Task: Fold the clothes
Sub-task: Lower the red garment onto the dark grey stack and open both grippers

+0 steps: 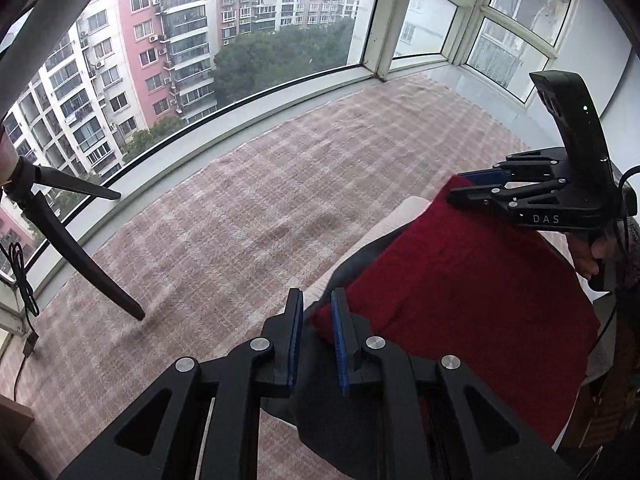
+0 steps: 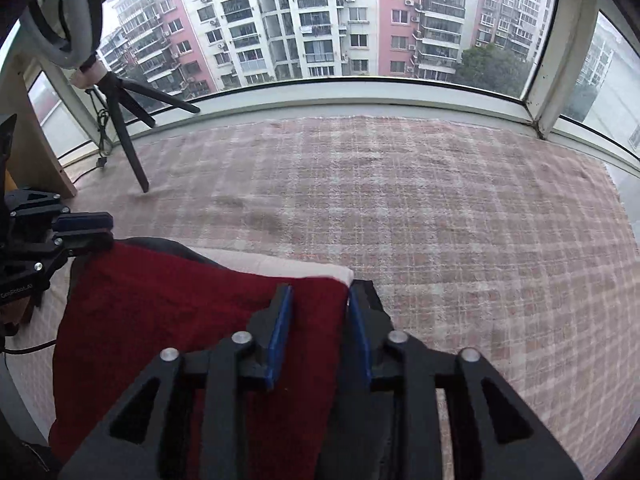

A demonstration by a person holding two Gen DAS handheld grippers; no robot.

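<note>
Red knit cloth (image 1: 460, 280) fills the lower right of the left wrist view, lifted above a pink plaid blanket (image 1: 260, 208) with a dark garment layer (image 1: 320, 392) under it. At bottom centre the left gripper (image 1: 317, 340) pinches the cloth's corner between narrow jaws. In the right wrist view the right gripper (image 2: 318, 336) clamps the opposite red edge at lower centre. A black tripod (image 2: 128, 136) stands upper left by the window (image 2: 320, 20).
</note>
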